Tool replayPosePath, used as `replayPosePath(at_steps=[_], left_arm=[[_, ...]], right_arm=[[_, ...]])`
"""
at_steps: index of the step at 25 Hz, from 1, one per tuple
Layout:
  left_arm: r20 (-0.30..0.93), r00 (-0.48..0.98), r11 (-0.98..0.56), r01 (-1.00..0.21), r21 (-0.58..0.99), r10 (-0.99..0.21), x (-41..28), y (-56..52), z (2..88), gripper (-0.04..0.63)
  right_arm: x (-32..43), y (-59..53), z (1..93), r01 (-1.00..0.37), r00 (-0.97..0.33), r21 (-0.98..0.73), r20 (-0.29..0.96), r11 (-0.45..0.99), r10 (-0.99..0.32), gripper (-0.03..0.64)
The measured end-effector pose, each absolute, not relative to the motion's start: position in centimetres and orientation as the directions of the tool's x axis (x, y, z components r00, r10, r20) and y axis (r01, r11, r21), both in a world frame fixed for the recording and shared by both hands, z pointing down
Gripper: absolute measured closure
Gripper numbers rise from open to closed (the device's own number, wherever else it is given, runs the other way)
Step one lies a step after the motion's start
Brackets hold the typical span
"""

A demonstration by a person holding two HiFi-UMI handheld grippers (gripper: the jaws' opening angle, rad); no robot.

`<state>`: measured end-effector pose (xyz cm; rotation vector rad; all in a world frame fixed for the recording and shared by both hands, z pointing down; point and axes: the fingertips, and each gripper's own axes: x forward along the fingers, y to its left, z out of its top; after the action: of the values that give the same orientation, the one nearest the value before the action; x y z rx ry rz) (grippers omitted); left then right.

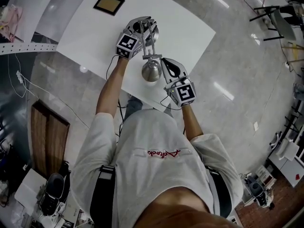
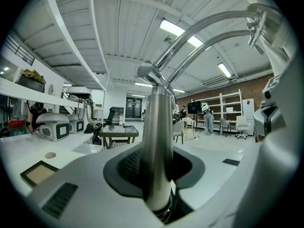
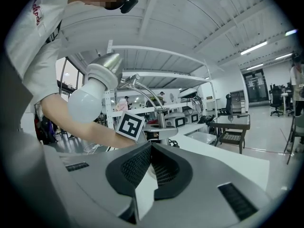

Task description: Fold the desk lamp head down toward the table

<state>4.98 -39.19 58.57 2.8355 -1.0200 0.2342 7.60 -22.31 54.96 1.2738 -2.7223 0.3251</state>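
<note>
The left hand-held gripper [image 2: 159, 172] is clenched on the desk lamp's chrome post [image 2: 157, 127], so a firm hold there should pin the base to the worktop [image 1: 190, 32]. The right hand-held gripper [image 3: 150, 151], jaws together and empty, sits just beside the raised lamp head [image 1: 151, 70]. It should press the head down slowly so that the arms fold.

Bright ceiling strip lights [image 2: 178, 31], fisheye edges

The white table [image 1: 190, 37] carries a dark-framed tan square pad [image 1: 109, 4] near one corner, a small round disc [image 2: 50, 155] near it, and the desk lamp [image 1: 151, 71].
</note>
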Motion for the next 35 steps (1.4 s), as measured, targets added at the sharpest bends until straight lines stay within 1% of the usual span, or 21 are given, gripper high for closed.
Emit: replayPosePath(at_steps=[6, 10, 11, 12, 13, 15, 17, 18, 20, 22, 24, 25, 27, 33, 35], left_arm=[[0.202, 0.763, -0.77, -0.636, 0.059, -0.614, 5.0, -39.1, 58.8, 0.453], [0.203, 0.763, -0.77, -0.635, 0.061, -0.614, 5.0, -39.1, 58.7, 0.453], [0.203, 0.763, -0.77, -0.635, 0.062, -0.613, 5.0, -39.1, 58.7, 0.453], [0.203, 0.763, -0.77, -0.635, 0.063, -0.613, 5.0, -39.1, 58.7, 0.453], [0.203, 0.763, -0.77, -0.635, 0.063, -0.613, 5.0, -39.1, 58.8, 0.453], [0.205, 0.763, -0.77, -0.635, 0.062, -0.613, 5.0, -39.0, 58.9, 0.453], [0.204, 0.763, -0.77, -0.635, 0.061, -0.613, 5.0, -39.0, 59.0, 0.453], [0.203, 0.763, -0.77, -0.635, 0.061, -0.613, 5.0, -39.0, 58.9, 0.453], [0.201, 0.764, -0.77, -0.635, 0.061, -0.614, 5.0, -39.0, 58.9, 0.453], [0.199, 0.764, -0.77, -0.635, 0.061, -0.614, 5.0, -39.0, 58.8, 0.453], [0.198, 0.765, -0.771, -0.634, 0.062, -0.613, 5.0, -39.0, 58.8, 0.453], [0.199, 0.764, -0.771, -0.634, 0.062, -0.613, 5.0, -39.0, 58.7, 0.453], [0.202, 0.763, -0.769, -0.636, 0.063, -0.614, 4.9, -39.1, 58.9, 0.453], [0.19, 0.77, -0.777, -0.627, 0.057, -0.609, 5.1, -39.1, 58.6, 0.453], [0.197, 0.768, -0.775, -0.629, 0.056, -0.609, 5.1, -39.1, 58.8, 0.453]], right_arm=[[6.2, -23.5, 50.4, -0.717, -0.697, -0.087, 0.107, 0.692, -0.709, 0.6], [5.7, -24.0, 48.0, -0.672, -0.734, 0.042, 0.097, 0.739, -0.673, 0.6], [5.5, -24.1, 47.7, -0.661, -0.737, 0.098, 0.101, 0.744, -0.668, 0.598], [5.3, -24.1, 47.3, -0.646, -0.74, 0.166, 0.101, 0.745, -0.664, 0.576], [5.1, -24.1, 47.1, -0.623, -0.743, 0.251, 0.105, 0.741, -0.661, 0.559], [4.7, -23.9, 46.9, -0.545, -0.74, 0.461, 0.129, 0.7, -0.66, 0.557], [4.2, -23.5, 46.7, -0.434, -0.73, 0.669, 0.132, 0.604, -0.671, 0.553], [4.0, -23.3, 46.5, -0.378, -0.728, 0.747, 0.125, 0.547, -0.674, 0.529], [3.7, -23.2, 46.2, -0.294, -0.728, 0.835, 0.119, 0.465, -0.675, 0.508], [3.9, -23.4, 45.9, -0.267, -0.733, 0.854, 0.12, 0.446, -0.67, 0.48], [3.9, -23.5, 45.6, -0.253, -0.749, 0.849, 0.132, 0.464, -0.649, 0.461], [3.7, -23.5, 45.6, -0.23, -0.76, 0.852, 0.144, 0.47, -0.633, 0.435], [3.0, -23.4, 45.7, -0.18, -0.78, 0.868, 0.161, 0.463, -0.605, 0.411], [0.1, -23.3, 44.7, -0.144, -0.825, 0.88, 0.146, 0.453, -0.545, 0.411], [-0.6, -23.3, 44.6, -0.128, -0.836, 0.889, 0.142, 0.44, -0.53, 0.427]])
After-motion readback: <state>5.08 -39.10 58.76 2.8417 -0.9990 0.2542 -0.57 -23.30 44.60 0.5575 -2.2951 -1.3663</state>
